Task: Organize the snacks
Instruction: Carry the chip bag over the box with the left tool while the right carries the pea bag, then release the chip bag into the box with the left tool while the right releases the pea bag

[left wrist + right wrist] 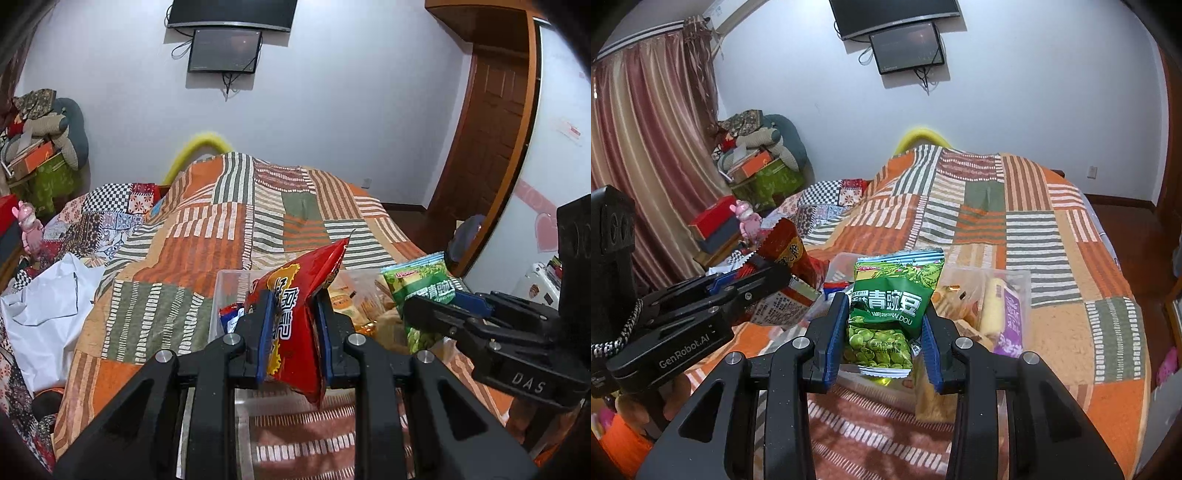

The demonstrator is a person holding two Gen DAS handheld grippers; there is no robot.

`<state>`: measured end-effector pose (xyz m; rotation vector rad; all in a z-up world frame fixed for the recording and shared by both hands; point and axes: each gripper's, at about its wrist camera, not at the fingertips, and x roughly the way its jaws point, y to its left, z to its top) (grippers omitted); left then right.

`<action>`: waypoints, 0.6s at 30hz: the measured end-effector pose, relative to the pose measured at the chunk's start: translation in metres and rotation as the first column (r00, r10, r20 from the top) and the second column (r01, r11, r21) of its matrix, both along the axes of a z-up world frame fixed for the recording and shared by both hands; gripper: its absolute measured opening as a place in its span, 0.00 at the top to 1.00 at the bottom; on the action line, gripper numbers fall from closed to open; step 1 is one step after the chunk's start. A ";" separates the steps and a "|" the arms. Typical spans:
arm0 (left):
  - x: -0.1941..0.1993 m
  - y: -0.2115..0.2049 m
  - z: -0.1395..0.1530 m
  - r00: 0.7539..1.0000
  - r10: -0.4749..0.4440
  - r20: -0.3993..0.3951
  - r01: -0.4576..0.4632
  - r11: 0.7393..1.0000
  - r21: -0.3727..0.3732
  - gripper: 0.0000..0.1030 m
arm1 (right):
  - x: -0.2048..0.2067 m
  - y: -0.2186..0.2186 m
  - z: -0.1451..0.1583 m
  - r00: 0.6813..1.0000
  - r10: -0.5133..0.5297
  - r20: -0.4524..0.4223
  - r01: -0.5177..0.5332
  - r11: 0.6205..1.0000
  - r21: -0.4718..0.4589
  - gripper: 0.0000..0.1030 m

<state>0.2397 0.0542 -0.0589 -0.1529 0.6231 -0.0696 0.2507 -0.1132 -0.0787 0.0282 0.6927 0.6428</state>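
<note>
My left gripper [293,314] is shut on a red snack bag [301,295] and holds it upright above a clear plastic box [227,280] on the bed. My right gripper [882,325] is shut on a green pea bag [890,306], held above the same clear box [1021,280], which holds several other snack packets. The right gripper also shows at the right of the left wrist view [447,306] with the green bag [421,280]. The left gripper shows at the left of the right wrist view [768,280] with the red bag [786,254].
The box sits on a patchwork orange, green and white bedspread [207,236]. White cloth [48,306] lies at the bed's left. A cluttered pile [757,162] stands by the curtain. A wooden door [491,140] is at the right.
</note>
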 end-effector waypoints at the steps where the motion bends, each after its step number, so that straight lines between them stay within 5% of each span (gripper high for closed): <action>1: 0.004 0.000 -0.003 1.000 0.003 -0.007 -0.002 1.000 0.002 0.79 | 0.003 0.002 -0.002 1.000 0.004 -0.010 -0.004 1.000 -0.002 0.67; 18: 0.025 0.004 -0.039 0.994 -0.049 -0.093 0.042 0.996 -0.072 0.71 | 0.021 0.021 -0.015 0.999 0.012 -0.039 -0.015 0.997 -0.073 0.64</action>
